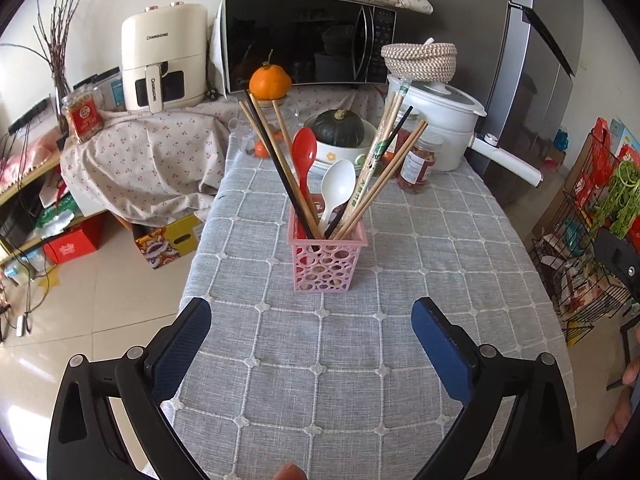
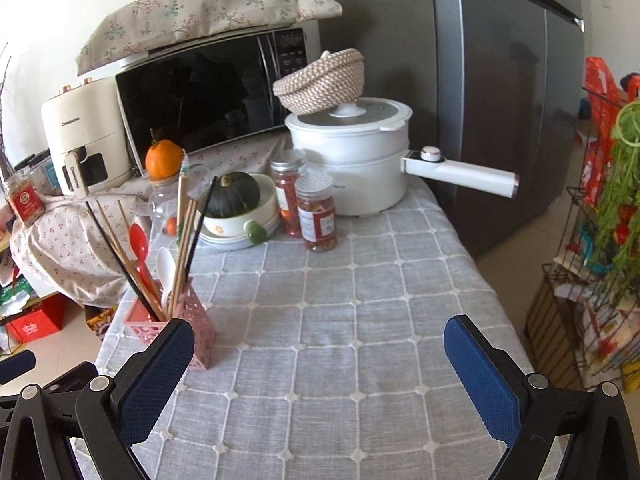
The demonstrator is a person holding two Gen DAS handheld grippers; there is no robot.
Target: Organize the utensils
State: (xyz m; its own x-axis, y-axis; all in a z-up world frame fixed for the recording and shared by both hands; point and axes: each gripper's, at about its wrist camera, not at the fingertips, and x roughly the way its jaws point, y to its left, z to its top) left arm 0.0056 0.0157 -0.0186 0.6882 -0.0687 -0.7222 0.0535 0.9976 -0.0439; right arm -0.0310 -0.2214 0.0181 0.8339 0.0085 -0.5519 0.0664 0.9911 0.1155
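A pink perforated holder (image 1: 326, 262) stands upright on the grey checked tablecloth (image 1: 360, 360). It holds several chopsticks (image 1: 280, 160), a red spoon (image 1: 303, 156) and a white spoon (image 1: 337, 188). My left gripper (image 1: 311, 316) is open and empty, a little short of the holder and facing it. In the right wrist view the holder (image 2: 200, 320) sits at the left, just beyond my left finger. My right gripper (image 2: 318, 340) is open and empty above bare cloth (image 2: 360, 320).
At the table's far end stand a white pot with a long handle (image 2: 360, 168), two jars (image 2: 316, 216), a bowl with a green squash (image 2: 236, 204) and an orange (image 1: 270, 82). A microwave (image 1: 300, 40) and fridge (image 2: 500, 100) stand behind. A wire rack (image 2: 592, 280) stands right of the table.
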